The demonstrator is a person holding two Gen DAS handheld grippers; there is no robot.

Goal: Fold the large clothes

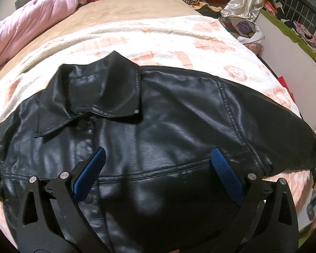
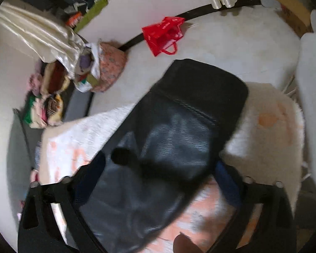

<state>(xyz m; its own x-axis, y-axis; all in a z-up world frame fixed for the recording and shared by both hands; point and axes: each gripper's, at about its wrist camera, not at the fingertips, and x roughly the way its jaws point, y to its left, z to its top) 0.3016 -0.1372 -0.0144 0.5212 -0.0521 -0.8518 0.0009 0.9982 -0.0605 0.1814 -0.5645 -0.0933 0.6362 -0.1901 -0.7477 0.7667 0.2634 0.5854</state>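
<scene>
While the black leather jacket [image 1: 158, 116] lies front-up across the patterned white blanket [image 1: 179, 40] on the bed, filling the middle and lower part of the left wrist view with its collar [image 1: 90, 92] toward the upper left of the frame, the left gripper [image 1: 158, 160] hovers over the chest with its jaws wide apart and nothing between the blue pads [image 1: 90, 172]. In the right wrist view the sleeve [image 2: 174, 126] runs from the lower centre up to its cuff [image 2: 204, 80] in the upper middle. It lies between the spread jaws of the right gripper [image 2: 158, 166], but motion blur makes it impossible to tell whether either finger presses on it; the jaws stand open and grip nothing.

The step in hand looks like bringing this sleeve in across the body. To do it well, the right gripper would best take the sleeve near the cuff, pinching both layers of the stiff, glossy material, which is likely to slip from a shallow bite. The left gripper could press down near the shoulder seam [image 1: 225, 97] to anchor the fold line while the sleeve swings over. A slow, low carry should keep the heavy sleeve from dragging the jacket askew on the fluffy blanket. A red bag [image 2: 164, 33] on the floor at upper centre plays no part.
</scene>
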